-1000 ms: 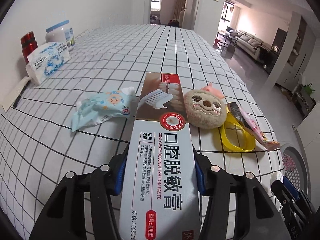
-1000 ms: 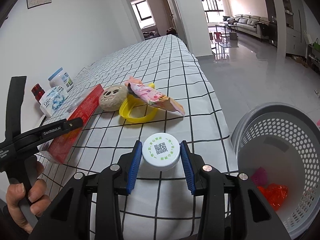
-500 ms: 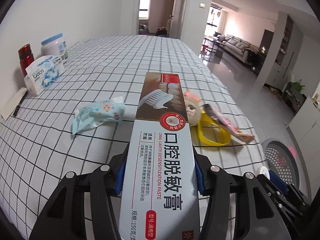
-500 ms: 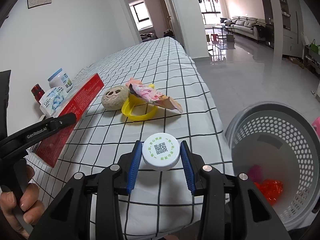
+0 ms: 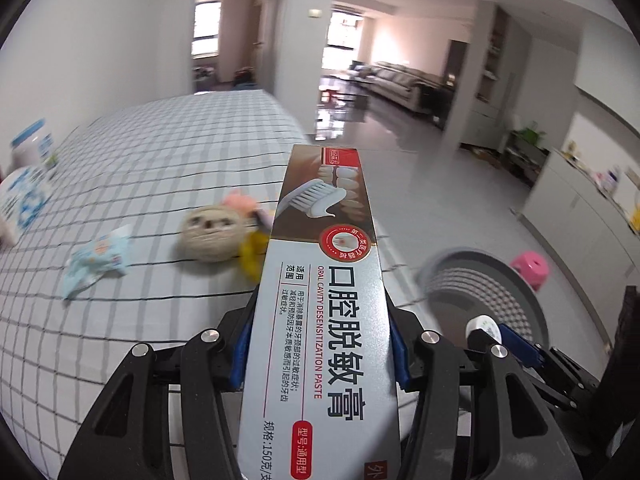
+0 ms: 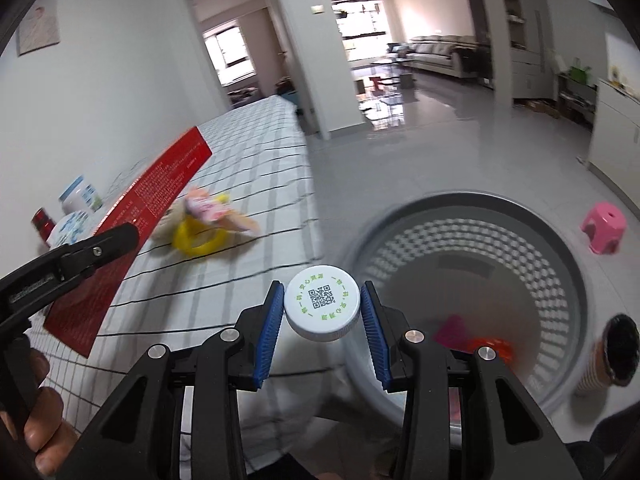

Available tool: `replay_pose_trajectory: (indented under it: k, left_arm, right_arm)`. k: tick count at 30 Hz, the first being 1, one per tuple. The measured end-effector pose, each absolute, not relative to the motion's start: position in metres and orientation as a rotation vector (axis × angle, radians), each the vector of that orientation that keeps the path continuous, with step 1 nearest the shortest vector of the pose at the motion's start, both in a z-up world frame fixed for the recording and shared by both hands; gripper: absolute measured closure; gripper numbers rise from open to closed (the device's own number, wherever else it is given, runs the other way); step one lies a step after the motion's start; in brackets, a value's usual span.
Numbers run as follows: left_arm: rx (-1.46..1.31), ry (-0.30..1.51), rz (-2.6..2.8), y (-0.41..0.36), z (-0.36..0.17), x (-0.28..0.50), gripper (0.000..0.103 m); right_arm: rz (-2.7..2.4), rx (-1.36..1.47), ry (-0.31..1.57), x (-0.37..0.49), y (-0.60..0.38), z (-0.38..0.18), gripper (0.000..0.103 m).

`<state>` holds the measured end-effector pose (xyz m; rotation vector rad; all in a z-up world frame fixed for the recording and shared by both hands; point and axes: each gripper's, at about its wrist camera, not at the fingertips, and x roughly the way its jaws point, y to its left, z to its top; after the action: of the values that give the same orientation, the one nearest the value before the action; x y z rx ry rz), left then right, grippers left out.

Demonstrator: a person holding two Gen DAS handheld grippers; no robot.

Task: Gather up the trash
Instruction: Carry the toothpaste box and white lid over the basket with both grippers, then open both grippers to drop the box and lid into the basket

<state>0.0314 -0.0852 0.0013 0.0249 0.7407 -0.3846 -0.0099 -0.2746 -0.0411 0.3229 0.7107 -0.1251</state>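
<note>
Checked table (image 5: 160, 152) on left, grey perforated basket (image 6: 472, 280) on floor beside its edge, pink and red scraps inside. Left tongs (image 5: 320, 344) clamped on long toothpaste box (image 5: 320, 300), box raised off table, tip over floor near basket. Right tongs (image 6: 322, 312) gripping white bottle cap (image 6: 322, 306), at basket rim (image 6: 360, 248). On table: round plush toy (image 5: 208, 236), yellow ring (image 6: 196, 240), pink wrapper (image 6: 216, 212), blue wipes pack (image 5: 96, 264). Pink stool (image 6: 604, 226) on floor.
</note>
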Motion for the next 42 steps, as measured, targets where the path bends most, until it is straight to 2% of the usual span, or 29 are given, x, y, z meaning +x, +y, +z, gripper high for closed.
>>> replay_pose_trajectory:
  k: [21,33,42]
  left_arm:
    - [0.237,0.866,-0.701,-0.225,-0.052,0.015,0.052]
    - [0.305,0.975,-0.728,-0.256,-0.091,0.026,0.052]
    - [0.305,1.001,-0.724,-0.259,-0.098,0.032,0.05]
  right_arm:
    - [-0.369,0.439,0.74,-0.057,-0.374,-0.071,0.065]
    - [-0.37,0.453,0.784,-0.046,-0.391,-0.088,0.065]
    - [-0.374,0.461,0.783,-0.044,-0.397,-0.093,0.065]
